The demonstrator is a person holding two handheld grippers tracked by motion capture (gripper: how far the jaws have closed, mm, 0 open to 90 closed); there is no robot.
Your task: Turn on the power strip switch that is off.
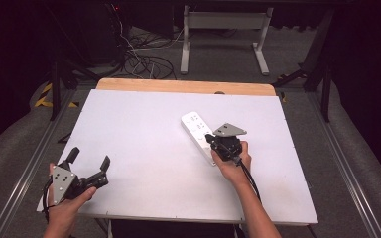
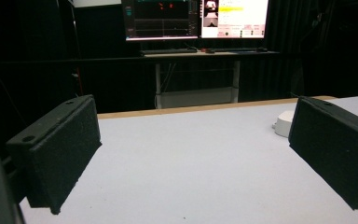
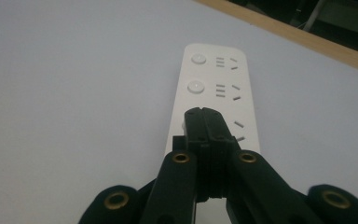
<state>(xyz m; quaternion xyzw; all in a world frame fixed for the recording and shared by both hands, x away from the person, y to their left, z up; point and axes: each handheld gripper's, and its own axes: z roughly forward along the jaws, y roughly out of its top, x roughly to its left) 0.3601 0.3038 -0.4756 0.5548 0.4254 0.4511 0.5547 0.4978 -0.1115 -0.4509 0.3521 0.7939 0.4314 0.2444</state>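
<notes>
The right tool (image 1: 210, 138) has its two black jaws pressed flat together with nothing between them, and its tip rests on or just above the top face of a white power strip (image 1: 197, 130). In the right gripper view the joined jaws cover the strip's third round button, so whether the tip actually touches it cannot be told; ahead of the tip lie two more round buttons (image 3: 195, 86), each with socket slots beside it. The strip (image 3: 216, 88) runs straight away from this tool, lying flat on the white table (image 1: 149, 163), and beyond its far end a bare wooden edge (image 3: 307, 39) of the table shows. The right hand (image 1: 234, 161) grips the tool from behind, with the cable trailing back along the forearm.

The left tool (image 1: 89, 157) stands well apart from the strip, near the table's near left corner, held by the left hand (image 1: 67, 201). Its jaws are spread wide and hold nothing. Between them, in the left gripper view, lies bare table (image 2: 191, 158), and just inside the right-hand jaw the strip's rounded end (image 2: 283, 123) peeks out. Farther off stand a desk and two lit monitors (image 2: 196, 18).
</notes>
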